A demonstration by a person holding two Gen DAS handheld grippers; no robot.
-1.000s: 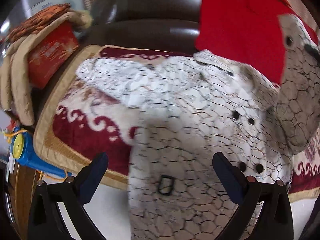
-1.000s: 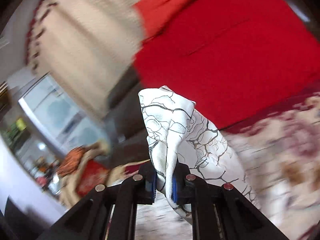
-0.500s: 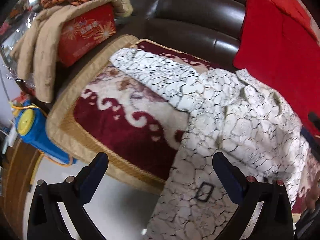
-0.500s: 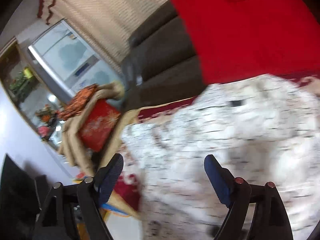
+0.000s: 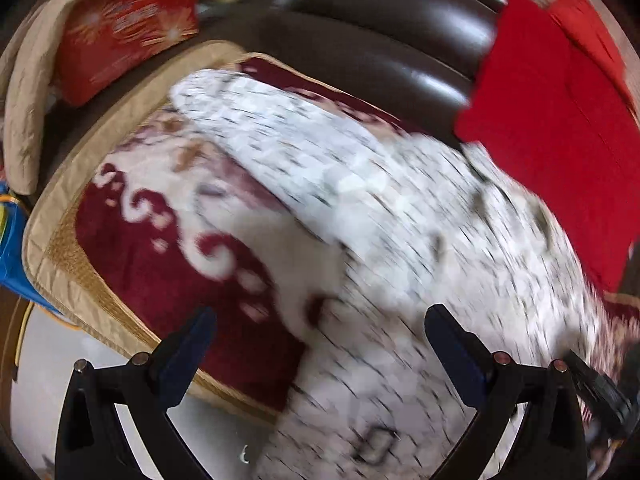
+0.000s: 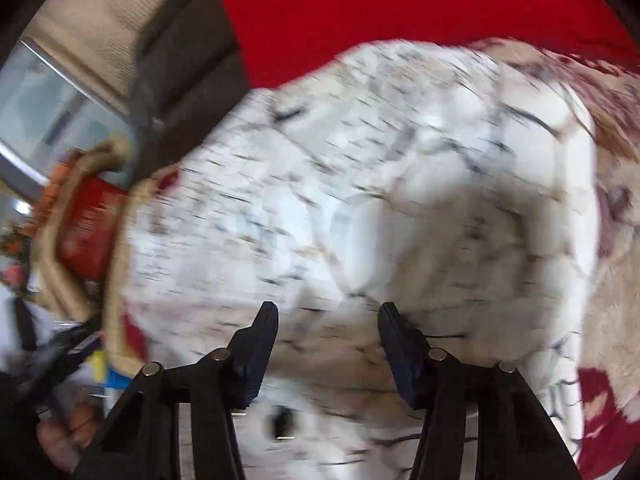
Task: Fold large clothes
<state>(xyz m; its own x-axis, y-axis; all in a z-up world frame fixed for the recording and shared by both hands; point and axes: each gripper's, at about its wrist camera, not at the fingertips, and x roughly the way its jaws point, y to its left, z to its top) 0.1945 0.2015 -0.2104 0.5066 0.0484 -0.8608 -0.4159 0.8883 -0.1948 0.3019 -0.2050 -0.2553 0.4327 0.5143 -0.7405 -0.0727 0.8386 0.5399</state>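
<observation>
Both sets of fingers spread open, holding nothing: left gripper [image 5: 318, 330], right gripper [image 6: 326, 324], crackle-print garment [image 6: 360, 200] spread just beyond.

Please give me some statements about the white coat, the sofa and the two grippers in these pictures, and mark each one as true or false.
1. The white crackle-print coat lies on the patterned sofa cover. True.
2. The right gripper is shut on the coat. False: its jaws stand apart and hold nothing.
3. The left gripper is open. True.
4. The sofa backrest is light grey fabric. False: it is dark brown leather.
5. A red cloth hangs over the backrest beside the coat. True.
</observation>
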